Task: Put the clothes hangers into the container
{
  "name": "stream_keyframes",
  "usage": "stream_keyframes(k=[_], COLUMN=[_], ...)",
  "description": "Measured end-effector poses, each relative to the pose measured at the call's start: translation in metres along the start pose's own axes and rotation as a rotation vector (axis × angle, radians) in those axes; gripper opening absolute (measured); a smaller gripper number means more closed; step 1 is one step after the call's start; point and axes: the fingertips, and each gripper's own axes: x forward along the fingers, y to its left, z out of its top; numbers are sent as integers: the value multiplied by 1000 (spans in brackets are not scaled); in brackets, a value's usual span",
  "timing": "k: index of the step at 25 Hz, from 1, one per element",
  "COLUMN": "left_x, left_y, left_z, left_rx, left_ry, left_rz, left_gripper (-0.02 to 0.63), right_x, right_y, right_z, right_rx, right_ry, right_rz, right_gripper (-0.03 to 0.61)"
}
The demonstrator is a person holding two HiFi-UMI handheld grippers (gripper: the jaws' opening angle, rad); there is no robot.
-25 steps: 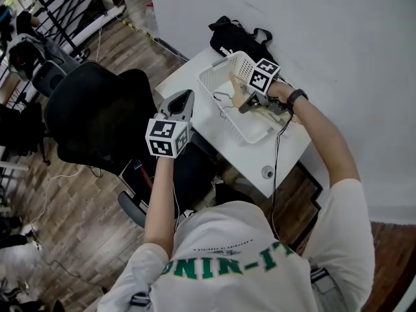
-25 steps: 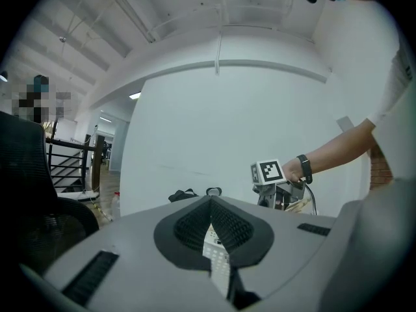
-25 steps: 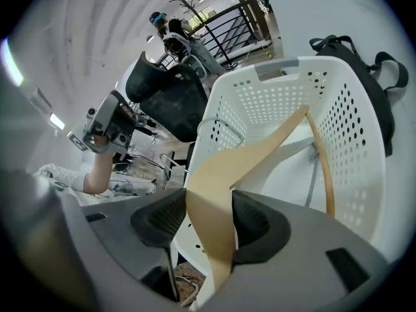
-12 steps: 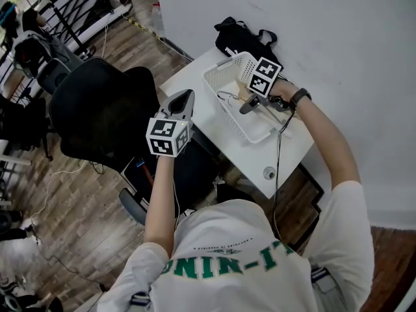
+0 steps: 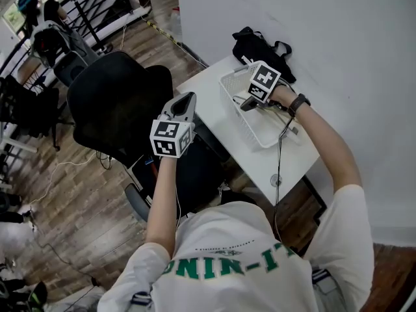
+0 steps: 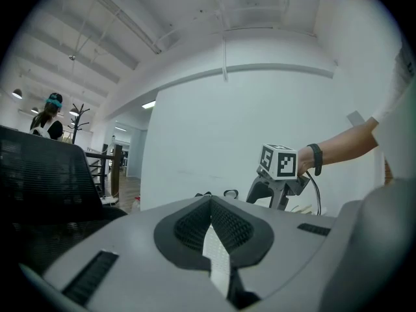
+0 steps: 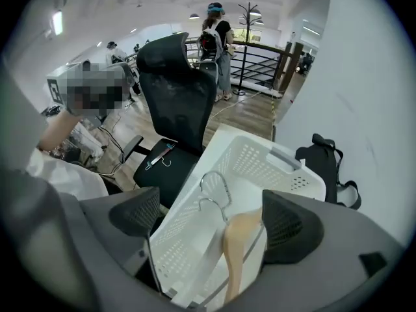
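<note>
A white perforated basket (image 5: 242, 114) stands on the white table (image 5: 286, 164) by the wall. My right gripper (image 5: 248, 103) hovers over it, open. In the right gripper view its jaws (image 7: 211, 220) stand wide apart over the basket (image 7: 185, 229). A wooden hanger (image 7: 237, 242) lies in the basket between them, close to the right pad, and two metal hooks (image 7: 218, 186) point away from me. My left gripper (image 5: 185, 100) hangs in the air over the black chair, shut with nothing in it (image 6: 211, 239).
A black office chair (image 5: 117, 106) stands left of the table, with a thin hanger (image 7: 159, 158) on its seat. A black bag (image 5: 260, 47) lies at the table's far end against the wall. A cable runs from my right gripper. A person (image 7: 218, 31) stands by the railing.
My right gripper's jaws have opened and the wooden hanger, held above the basket before, now lies inside it. My left gripper has stayed where it was.
</note>
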Motion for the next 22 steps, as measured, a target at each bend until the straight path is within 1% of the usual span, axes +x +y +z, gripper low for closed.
stream_keyframes(k=[3, 7, 11, 13, 17, 22], left_x=[-25, -66, -110, -134, -181, -236], left_y=[14, 44, 73, 85, 108, 128], left_z=[1, 2, -7, -14, -29, -51], left_rx=[-1, -4, -17, -25, -42, -86], left_ry=[-3, 0, 6, 15, 26, 46], left_rz=[49, 138, 233, 281, 375, 486], left_gripper=[9, 9, 9, 9, 9, 9], right_x=[0, 5, 23, 31, 46, 74], right_y=[24, 66, 107, 133, 192, 257], right_z=[27, 81, 125, 144, 180, 207], right_rx=[-83, -220, -319, -366, -444, -571], right_ry=[-15, -49, -64, -79, -137, -129], right_rz=[-4, 17, 51, 91, 210, 285], right_gripper=[502, 501, 489, 488, 480, 465])
